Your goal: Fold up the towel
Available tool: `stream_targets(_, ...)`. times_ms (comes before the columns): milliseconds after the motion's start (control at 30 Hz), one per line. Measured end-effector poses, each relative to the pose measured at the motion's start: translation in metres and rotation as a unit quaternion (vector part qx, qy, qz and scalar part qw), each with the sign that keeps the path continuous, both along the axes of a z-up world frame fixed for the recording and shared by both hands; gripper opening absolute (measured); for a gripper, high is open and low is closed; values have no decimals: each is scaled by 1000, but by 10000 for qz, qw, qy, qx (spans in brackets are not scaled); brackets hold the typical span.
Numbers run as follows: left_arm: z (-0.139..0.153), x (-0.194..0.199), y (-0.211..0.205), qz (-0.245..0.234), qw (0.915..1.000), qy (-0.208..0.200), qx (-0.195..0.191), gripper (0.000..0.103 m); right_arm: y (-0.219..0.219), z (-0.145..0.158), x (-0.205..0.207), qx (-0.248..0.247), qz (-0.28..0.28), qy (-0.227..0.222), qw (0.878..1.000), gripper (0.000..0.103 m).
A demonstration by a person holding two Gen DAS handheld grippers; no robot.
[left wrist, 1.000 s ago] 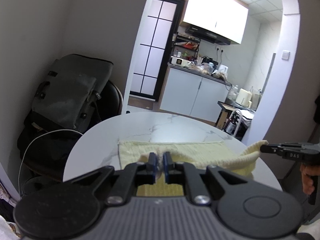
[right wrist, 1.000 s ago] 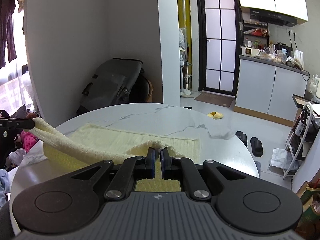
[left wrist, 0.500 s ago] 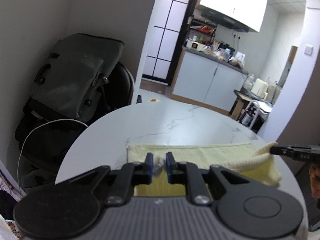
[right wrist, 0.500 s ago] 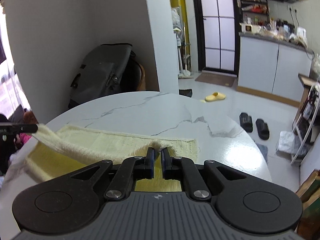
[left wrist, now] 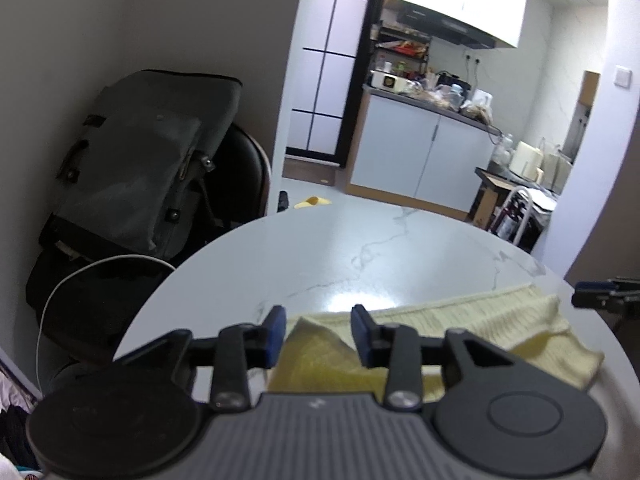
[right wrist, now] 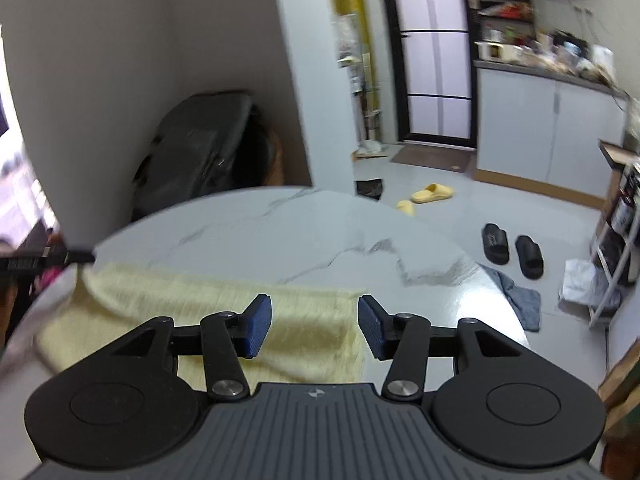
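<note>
The towel [left wrist: 460, 332] lies folded on the round marble table [left wrist: 360, 248], at its near edge. Left gripper [left wrist: 318, 334] and right gripper [right wrist: 314, 326] – jaws opening, pads clear of the cloth below. No writing is legible.

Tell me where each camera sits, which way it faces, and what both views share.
Left wrist: on the left gripper, looking forward and down across the table toward the kitchen; its jaws are opening over the towel; the right gripper shows at the right edge.
Right wrist: on the right gripper, facing the table and door; jaws opening over the towel; the left gripper shows at the left edge.
Shared: table, towel, kitchen.
</note>
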State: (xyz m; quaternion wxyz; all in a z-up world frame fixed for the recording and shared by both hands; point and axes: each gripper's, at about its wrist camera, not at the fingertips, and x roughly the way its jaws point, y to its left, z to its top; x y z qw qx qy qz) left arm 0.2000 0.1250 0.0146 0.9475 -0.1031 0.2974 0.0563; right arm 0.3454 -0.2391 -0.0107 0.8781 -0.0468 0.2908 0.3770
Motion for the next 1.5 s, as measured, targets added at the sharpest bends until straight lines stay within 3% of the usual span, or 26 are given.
stream_targets(267,6,-17,1,62,9999,-78,87,39,12,-15,-4,-324,96,61,9994,50)
stream_targets(367,9,-21,1,66,9999,-77,83,39,14,-21,0,-428,120,101,9990,32)
stream_targets(433,9,-21,-1,34,9999,-51,83,39,15,-21,-1,-483,97,29,9988,4)
stream_targets(667,8,-19,-10,-156,9998,30,103,39,16,1,9,-430,59,-296,9986,4)
stream_targets(900,6,-16,-10,-62,9998,101,175,40,27,13,39,-454,-252,-319,9981,8)
stream_targets(967,4,-17,-9,-62,9998,143,149,41,29,13,41,-543,-438,-332,9970,14)
stream_targets(1033,3,-17,-10,-76,9997,178,171,43,27,13,39,-563,-482,-345,9966,39)
stream_targets(1100,2,-17,-11,-91,9996,200,191,43,25,12,36,-527,-499,-316,9969,43)
stream_targets(1500,0,-35,-32,-202,9995,162,178,50,-3,-9,-24,-379,-818,378,9952,44)
